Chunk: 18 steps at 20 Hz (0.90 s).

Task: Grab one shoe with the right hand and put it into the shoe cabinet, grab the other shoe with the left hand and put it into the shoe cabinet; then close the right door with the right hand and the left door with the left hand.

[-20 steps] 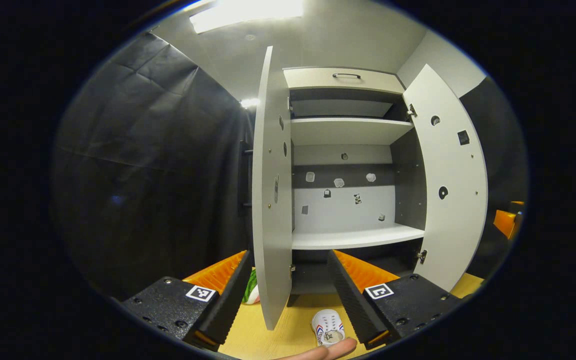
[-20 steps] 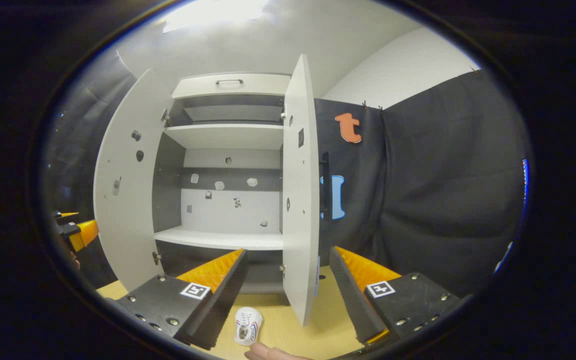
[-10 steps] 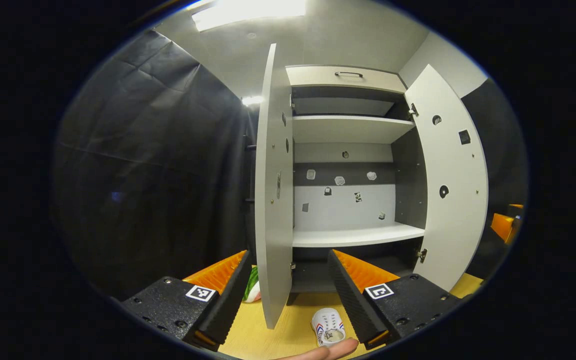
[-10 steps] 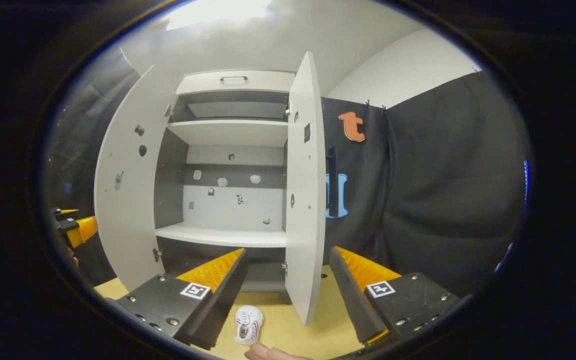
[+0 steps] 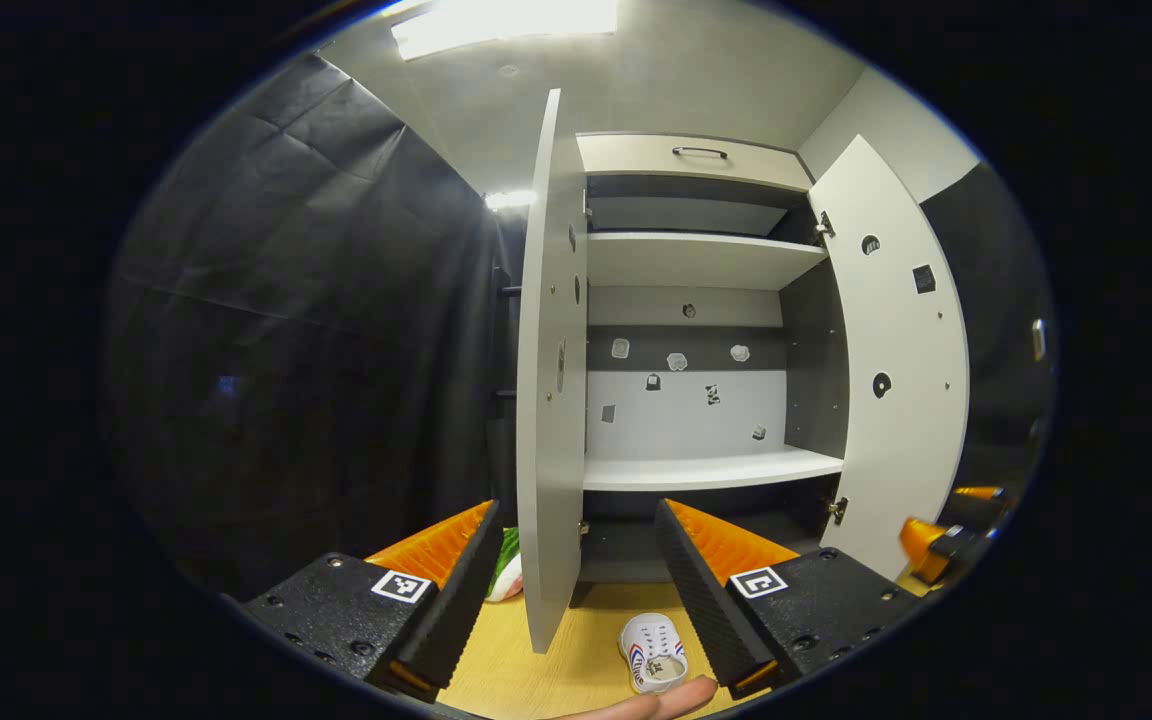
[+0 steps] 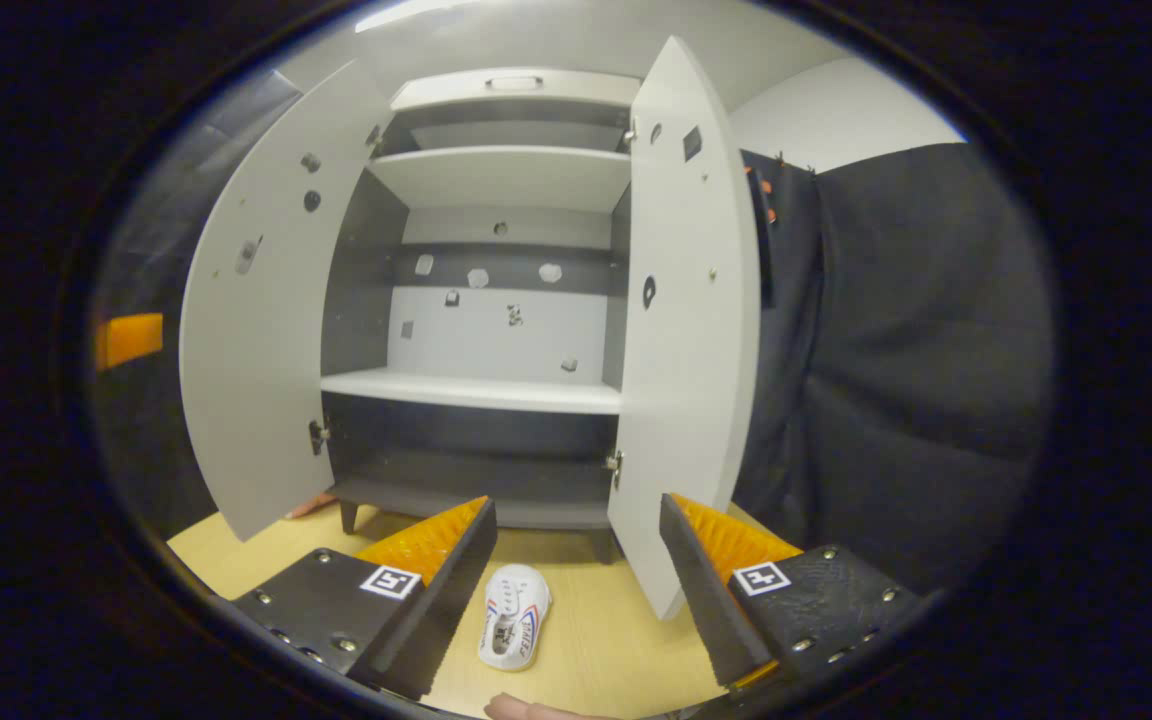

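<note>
While both shoes sit outside the cabinet, this looks like the very first step: the right-hand grab. Right gripper [image 6: 576, 580] has its jaws spread wide and nothing between them, and the white shoe [image 6: 515, 617] lies on the wooden floor [image 6: 586, 640] just ahead and below, close beside the inner face of its left finger. To my eye the next move calls for a drop down and a slight shift left so the fingers straddle the shoe before closing.

Left gripper [image 5: 576, 585] is also wide open and empty; in its view the same sort of white shoe [image 5: 656, 655] rests low by the right finger, with a fingertip [image 5: 671, 697] of the person just under it. Something green and white [image 5: 504, 572] peeks past the left finger; I cannot tell what it is.

Farther ahead stands the shoe cabinet [image 6: 496, 300], left door [image 6: 266, 300] and right door [image 6: 686, 330] both swung open, the white shelf [image 6: 476, 392] bare.
</note>
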Tool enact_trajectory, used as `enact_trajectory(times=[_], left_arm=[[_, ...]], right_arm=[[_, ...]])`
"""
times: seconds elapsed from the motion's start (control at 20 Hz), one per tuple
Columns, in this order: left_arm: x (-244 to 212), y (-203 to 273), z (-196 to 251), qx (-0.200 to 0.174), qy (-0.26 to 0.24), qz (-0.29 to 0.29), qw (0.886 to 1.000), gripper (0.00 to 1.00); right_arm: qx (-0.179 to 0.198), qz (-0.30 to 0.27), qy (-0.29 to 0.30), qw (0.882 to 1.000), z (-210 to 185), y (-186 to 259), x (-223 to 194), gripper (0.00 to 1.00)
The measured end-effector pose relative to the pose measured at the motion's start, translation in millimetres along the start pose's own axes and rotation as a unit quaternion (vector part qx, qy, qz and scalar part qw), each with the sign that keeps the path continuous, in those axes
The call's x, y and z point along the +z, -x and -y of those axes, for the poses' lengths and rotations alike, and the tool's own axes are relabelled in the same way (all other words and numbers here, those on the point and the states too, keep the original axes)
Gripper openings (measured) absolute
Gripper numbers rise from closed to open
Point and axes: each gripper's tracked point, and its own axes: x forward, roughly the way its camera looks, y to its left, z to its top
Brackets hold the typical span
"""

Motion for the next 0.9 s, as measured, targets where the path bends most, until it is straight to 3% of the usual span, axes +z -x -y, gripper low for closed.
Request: enact_trajectory(times=[0.45,0.55,0.65,0.7,0.75,0.8,0.9], left_arm=[[-14.2,2.4,-7.9,0.006,0.002,-0.025,1.000,0.93],[-13.9,1.6,-12.6,0.012,-0.004,-0.019,1.000,0.93],[-16.6,0.8,-14.5,0.015,-0.005,-0.018,1.000,0.93],[-19.5,1.2,-13.2,0.011,-0.003,-0.023,1.000,0.93],[-22.2,2.5,-11.6,0.006,-0.002,-0.028,1.000,0.93],[-25.8,3.6,-9.4,0.000,-0.001,-0.036,0.999,0.93],[-28.7,5.0,-9.4,-0.002,-0.005,-0.044,0.999,0.93]], right_arm=[[0.034,-0.137,0.044,0.989,-73.9,-64.4,-165.7,0.97],[0.049,-0.168,0.051,0.983,-89.5,-69.9,-195.8,0.89],[0.044,-0.189,0.055,0.979,-94.9,-74.8,-216.5,0.89],[0.050,-0.203,0.041,0.977,-101.1,-75.4,-225.7,0.76],[0.056,-0.223,0.020,0.973,-107.6,-76.0,-236.4,0.75],[0.053,-0.239,0.008,0.970,-108.9,-78.3,-245.9,0.69],[0.033,-0.236,0.009,0.971,-103.5,-88.5,-248.9,0.71]])
